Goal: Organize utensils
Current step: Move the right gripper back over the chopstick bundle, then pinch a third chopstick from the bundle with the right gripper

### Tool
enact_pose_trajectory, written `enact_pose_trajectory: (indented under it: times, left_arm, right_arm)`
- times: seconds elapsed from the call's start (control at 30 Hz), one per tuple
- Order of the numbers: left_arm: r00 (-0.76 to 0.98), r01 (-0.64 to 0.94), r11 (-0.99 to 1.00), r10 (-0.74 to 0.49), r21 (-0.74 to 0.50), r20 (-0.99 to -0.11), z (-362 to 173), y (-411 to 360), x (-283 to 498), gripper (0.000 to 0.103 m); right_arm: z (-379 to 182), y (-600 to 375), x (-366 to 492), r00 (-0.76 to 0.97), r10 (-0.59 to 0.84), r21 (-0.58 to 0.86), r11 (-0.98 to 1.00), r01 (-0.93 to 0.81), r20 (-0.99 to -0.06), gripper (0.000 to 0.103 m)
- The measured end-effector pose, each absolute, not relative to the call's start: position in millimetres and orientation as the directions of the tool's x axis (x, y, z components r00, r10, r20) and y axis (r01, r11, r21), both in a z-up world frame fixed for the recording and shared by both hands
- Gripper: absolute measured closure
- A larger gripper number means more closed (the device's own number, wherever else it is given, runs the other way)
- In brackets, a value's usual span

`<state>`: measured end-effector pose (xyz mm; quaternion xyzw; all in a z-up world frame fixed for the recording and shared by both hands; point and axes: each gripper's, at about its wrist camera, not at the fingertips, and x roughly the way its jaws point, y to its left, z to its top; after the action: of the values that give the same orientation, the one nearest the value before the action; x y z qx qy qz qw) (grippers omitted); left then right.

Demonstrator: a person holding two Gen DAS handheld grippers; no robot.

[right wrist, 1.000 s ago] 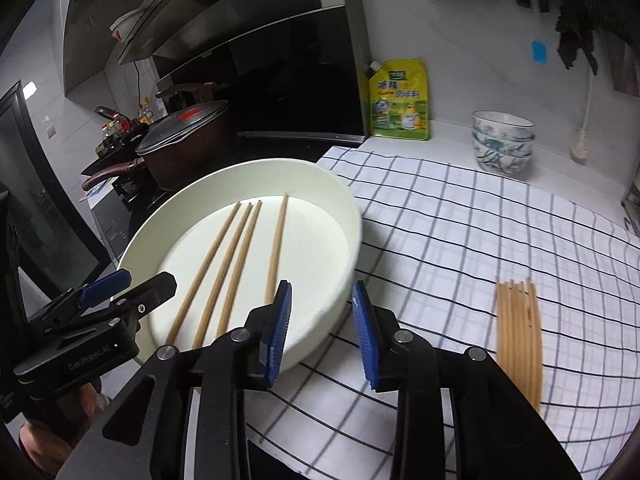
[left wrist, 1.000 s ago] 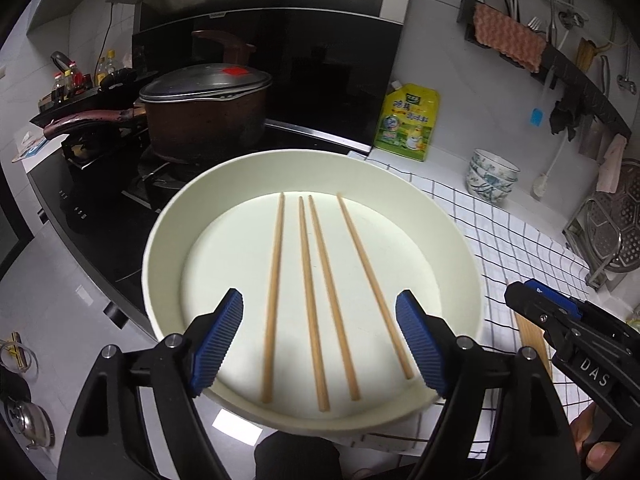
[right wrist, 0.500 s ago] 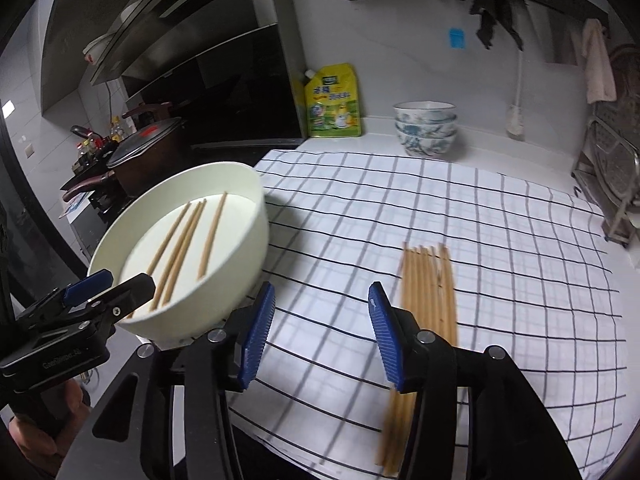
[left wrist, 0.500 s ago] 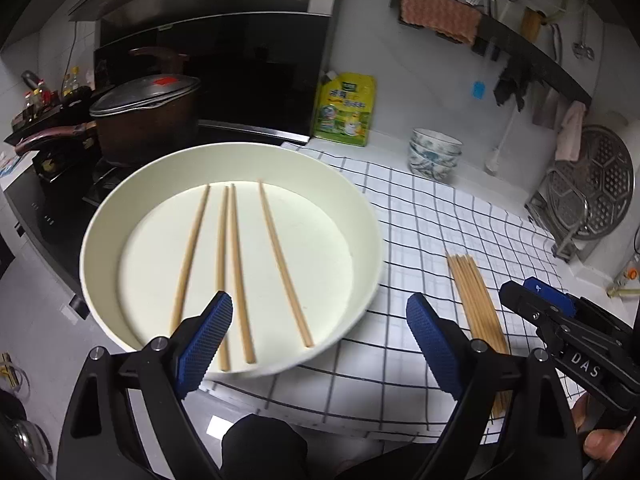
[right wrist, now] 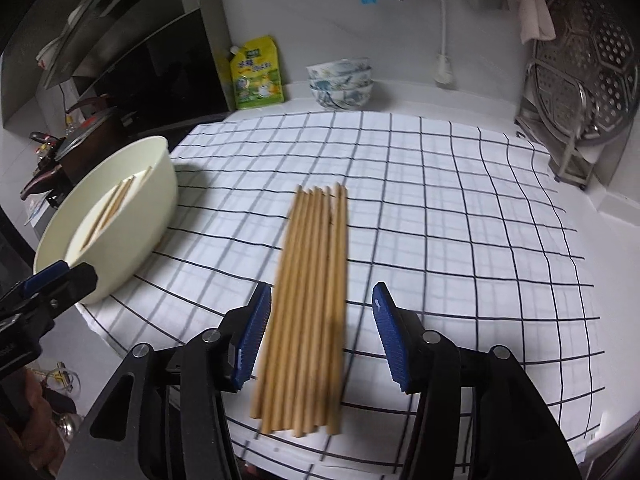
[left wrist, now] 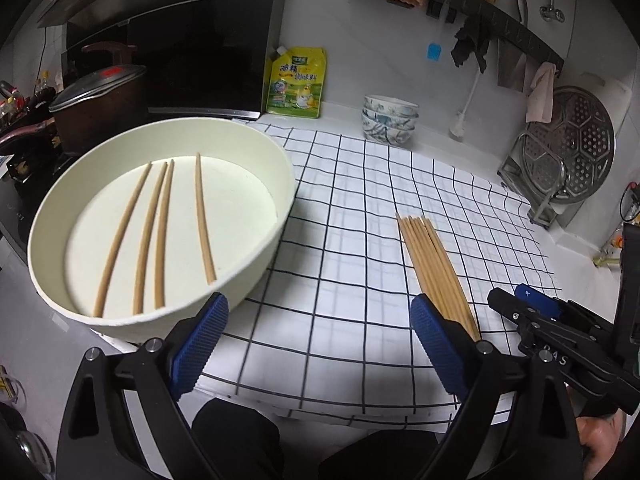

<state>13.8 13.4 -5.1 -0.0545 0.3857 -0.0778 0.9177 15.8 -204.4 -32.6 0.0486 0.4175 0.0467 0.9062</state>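
Right gripper [right wrist: 320,332] released, jaws just widening, lined up over chopstick bundle [right wrist: 312,300] on the cloth to grab; left gripper [left wrist: 316,344] released, empty; four chopsticks in basin [left wrist: 256,148].

A matt, smooth cream finish is seen on the basin [left wrist: 276,184], and plain unvarnished wood or bamboo on the chopsticks [right wrist: 316,292] laid on the cloth [left wrist: 360,208], a white woven fabric printed with a thin black grid. Ribbed blue rubber-like pads [right wrist: 252,340] are fitted to matt black plastic gripper arms held by bright metal screws. Perforated, shiny metal is shown by the steamer tray [right wrist: 584,68]. Glossy glazed ceramic is seen on the stacked bowls [left wrist: 390,120], and glossy printed plastic on the yellow pouch [left wrist: 296,84].
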Motion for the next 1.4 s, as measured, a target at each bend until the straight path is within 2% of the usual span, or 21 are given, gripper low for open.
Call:
enact_pose_trajectory:
  times: [0.8,1.2,1.4]
  left_arm:
    - [0.629,0.105,0.983,-0.182,-0.150,-0.756,-44.6,-30.1,18.1,0.012]
    - [0.580,0.143,0.979,-0.203,-0.147,-0.789,-68.9,-61.8,37.8,0.012]
    - [0.571,0.142,0.984,-0.169,-0.106,-0.803,-79.6,-77.6,54.8,0.012]
  right_arm:
    - [-81.7,-215.4,40.3,0.575,0.029,0.000,0.999,-0.050,-0.817,0.052]
    - [-83.2,-245.1,39.8,0.591,0.006,0.016,1.000,0.012,-0.806,0.052]
    - [-82.9,-268.8,39.0,0.596,0.018,0.058,0.997,0.048,-0.803,0.052]
